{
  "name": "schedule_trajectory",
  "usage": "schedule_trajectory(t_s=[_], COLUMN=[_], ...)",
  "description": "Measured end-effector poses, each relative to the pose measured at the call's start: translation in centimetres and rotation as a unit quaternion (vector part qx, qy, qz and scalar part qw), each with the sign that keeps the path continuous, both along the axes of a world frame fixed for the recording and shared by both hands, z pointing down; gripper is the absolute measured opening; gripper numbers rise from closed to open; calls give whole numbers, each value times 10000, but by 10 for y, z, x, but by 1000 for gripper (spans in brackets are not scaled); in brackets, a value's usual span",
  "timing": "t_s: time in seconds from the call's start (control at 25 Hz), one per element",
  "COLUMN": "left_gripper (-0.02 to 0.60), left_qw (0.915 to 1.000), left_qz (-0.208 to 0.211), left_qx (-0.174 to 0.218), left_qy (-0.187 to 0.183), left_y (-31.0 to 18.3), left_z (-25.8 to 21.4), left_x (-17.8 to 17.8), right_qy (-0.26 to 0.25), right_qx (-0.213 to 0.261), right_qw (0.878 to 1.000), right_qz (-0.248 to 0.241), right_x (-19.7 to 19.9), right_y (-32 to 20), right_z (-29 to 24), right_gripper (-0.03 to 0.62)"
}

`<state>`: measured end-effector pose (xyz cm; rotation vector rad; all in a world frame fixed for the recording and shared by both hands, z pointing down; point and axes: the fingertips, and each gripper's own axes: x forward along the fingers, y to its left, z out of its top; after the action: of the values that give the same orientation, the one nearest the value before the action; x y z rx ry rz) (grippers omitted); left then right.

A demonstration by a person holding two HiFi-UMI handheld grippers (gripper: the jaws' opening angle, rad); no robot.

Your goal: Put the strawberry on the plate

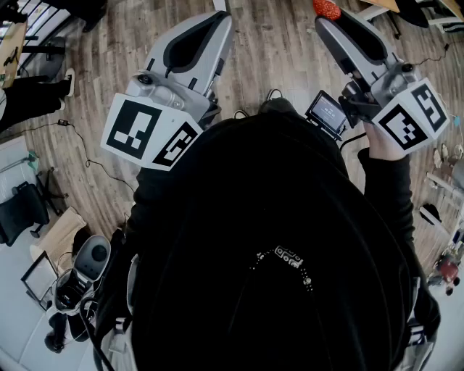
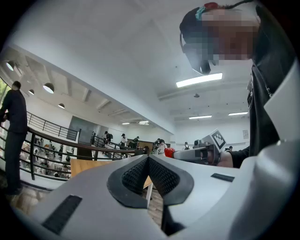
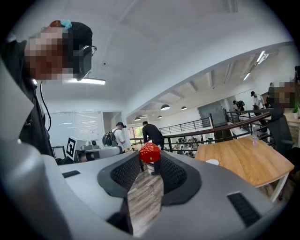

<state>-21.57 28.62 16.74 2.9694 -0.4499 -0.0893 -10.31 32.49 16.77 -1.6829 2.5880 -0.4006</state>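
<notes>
The right gripper point(image 1: 324, 19) clamps the strawberry point(image 3: 150, 153) only between its 2 tips, high above the floor. The left gripper point(image 2: 148, 159) is closed and empty. With so shallow a hold, 1 jolt or quick swing could let the berry slip out and fall before it reaches a plate.

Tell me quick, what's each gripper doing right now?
Left gripper: closed, holding nothing.
Right gripper: closed on the strawberry.
</notes>
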Motion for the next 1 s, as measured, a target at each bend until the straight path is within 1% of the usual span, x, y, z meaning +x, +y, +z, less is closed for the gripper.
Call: schedule_trajectory(t_s=[0.16,0.24,0.36,0.44,0.56,0.68,0.72,0.8,0.88,1.0], left_gripper=[-2,-2,-2,-2,-2,-2,-2,-2,-2,-2], left_qw=[9999,9997,9993,9991,9992,9992,9991,9988,9985,9984], left_qz=[36,23,-21,-49,12,28,19,14,-15,-47], left_qx=[-93,-151,-214,-270,-342,-377,-396,-456,-475,-409], left_qy=[-129,-213,-294,-327,-213,-141,-145,-191,-273,-379], left_y=[-1,-2,-5,-8,-7,-9,-10,-6,-1,-1], left_z=[7,18,25,21,16,20,24,32,34,32], left_x=[-6,-6,2,6,9,18,20,22,23,33], right_qy=[-65,5,494,732,771,762,757,793,848,740], right_qx=[-40,-42,-19,-70,-233,-388,-421,-488,-499,-345], right_qw=[10000,10000,9988,9973,9964,9928,9916,9911,9909,9906], right_qz=[32,7,-64,-5,275,842,958,955,921,1096], right_x=[-11,-16,-24,-25,-15,7,10,10,12,26], right_y=[-6,-9,-16,-23,-22,-17,-15,-8,-2,-5], right_z=[10,18,23,18,18,34,40,48,41,26], right_gripper=[141,141,143,141,143,143,143,143,143,143])
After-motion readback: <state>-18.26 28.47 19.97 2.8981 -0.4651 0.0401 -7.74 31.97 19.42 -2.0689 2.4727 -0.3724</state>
